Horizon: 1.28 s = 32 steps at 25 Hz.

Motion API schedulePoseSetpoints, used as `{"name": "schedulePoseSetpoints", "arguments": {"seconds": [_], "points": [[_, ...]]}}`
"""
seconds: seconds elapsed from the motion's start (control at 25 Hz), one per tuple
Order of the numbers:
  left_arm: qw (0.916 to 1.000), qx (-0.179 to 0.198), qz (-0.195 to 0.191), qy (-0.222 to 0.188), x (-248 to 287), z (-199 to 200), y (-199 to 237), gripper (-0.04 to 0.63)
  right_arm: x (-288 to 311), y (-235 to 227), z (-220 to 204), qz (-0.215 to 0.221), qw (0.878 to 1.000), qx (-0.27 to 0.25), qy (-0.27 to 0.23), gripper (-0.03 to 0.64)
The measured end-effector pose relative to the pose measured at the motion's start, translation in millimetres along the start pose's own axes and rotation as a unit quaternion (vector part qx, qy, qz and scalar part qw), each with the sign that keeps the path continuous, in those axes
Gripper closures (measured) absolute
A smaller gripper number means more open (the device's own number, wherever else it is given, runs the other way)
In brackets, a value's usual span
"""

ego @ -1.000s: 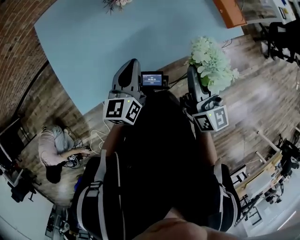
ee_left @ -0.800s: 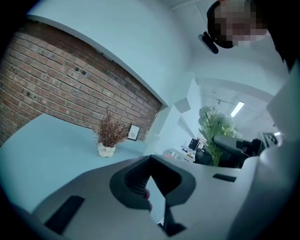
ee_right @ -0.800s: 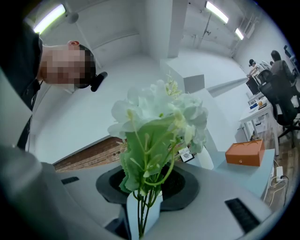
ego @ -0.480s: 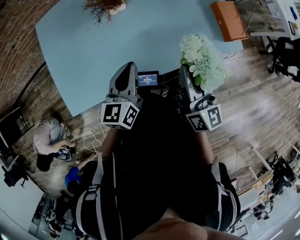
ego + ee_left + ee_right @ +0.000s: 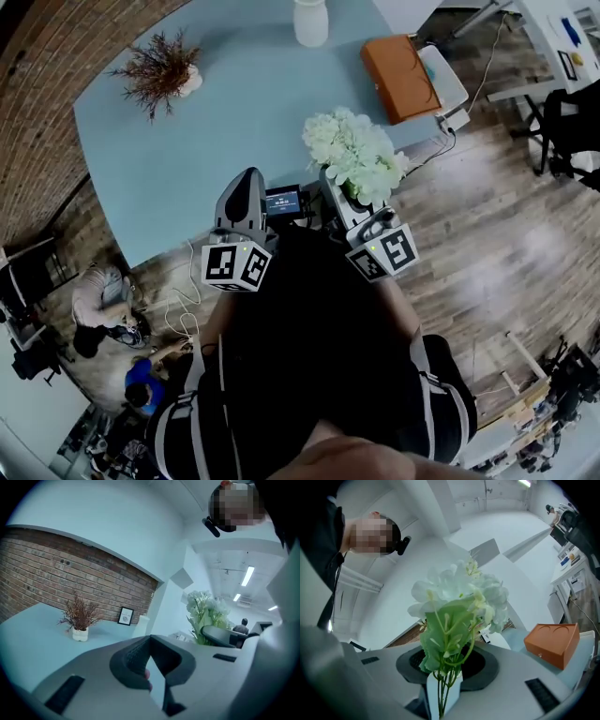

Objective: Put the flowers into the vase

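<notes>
**A:** Head view first. What has shifted for us?

**B:** A second ago the flowers (image 5: 354, 155) hung over the wooden floor (image 5: 487, 216). Now we have carried them over the near edge of the tabletop (image 5: 234, 112). The vase (image 5: 311, 21) has come into sight at 12 o'clock. It is well apart from the blooms, at about their 11 o'clock.

**A:** Anything in our way?

**B:** The orange box (image 5: 398, 66) lies at the blooms' 1 o'clock, off the line to the vase.

**A:** Left gripper view?

**B:** Our left gripper (image 5: 150, 641) has its fingers clenched on nothing. A dried plant (image 5: 79, 616) stands at 9 o'clock.

**A:** Right gripper view?

**B:** Our right gripper (image 5: 443, 686) has its fingers grasping the flower stems low down. The blooms rise toward 12 o'clock and the orange box sits at 4 o'clock.

**A:** What does that mean for us?

**B:** We judge the carry well under way. We must cross the tabletop, then stand the stems over the vase mouth.
</notes>
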<state>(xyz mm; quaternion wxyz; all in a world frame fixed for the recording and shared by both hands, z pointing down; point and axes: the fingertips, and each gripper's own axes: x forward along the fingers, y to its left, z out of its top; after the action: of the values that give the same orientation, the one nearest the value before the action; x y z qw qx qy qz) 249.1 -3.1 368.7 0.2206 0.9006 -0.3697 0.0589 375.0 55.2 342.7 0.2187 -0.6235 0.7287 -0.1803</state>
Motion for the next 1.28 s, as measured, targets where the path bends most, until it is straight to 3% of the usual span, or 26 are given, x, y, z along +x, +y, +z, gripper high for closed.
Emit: {"name": "schedulePoseSetpoints", "arguments": {"seconds": [0.44, 0.64, 0.96, 1.28], "points": [[0.9993, 0.006, 0.037, -0.008, 50, -5, -59, 0.572, -9, -74, 53, 0.024, 0.999, 0.017, 0.014, 0.480], [0.9979, -0.021, 0.061, -0.010, 65, -10, -24, 0.572, 22, -91, 43, 0.024, 0.999, -0.016, 0.036, 0.480], [0.9944, -0.069, 0.066, -0.047, 104, 7, 7, 0.572, 82, -111, 51, 0.018, 0.994, -0.085, 0.059, 0.479], [0.9933, -0.071, 0.071, -0.056, 96, 5, 37, 0.572, 117, -114, 55, 0.019, 0.990, -0.127, 0.061, 0.479]]}}
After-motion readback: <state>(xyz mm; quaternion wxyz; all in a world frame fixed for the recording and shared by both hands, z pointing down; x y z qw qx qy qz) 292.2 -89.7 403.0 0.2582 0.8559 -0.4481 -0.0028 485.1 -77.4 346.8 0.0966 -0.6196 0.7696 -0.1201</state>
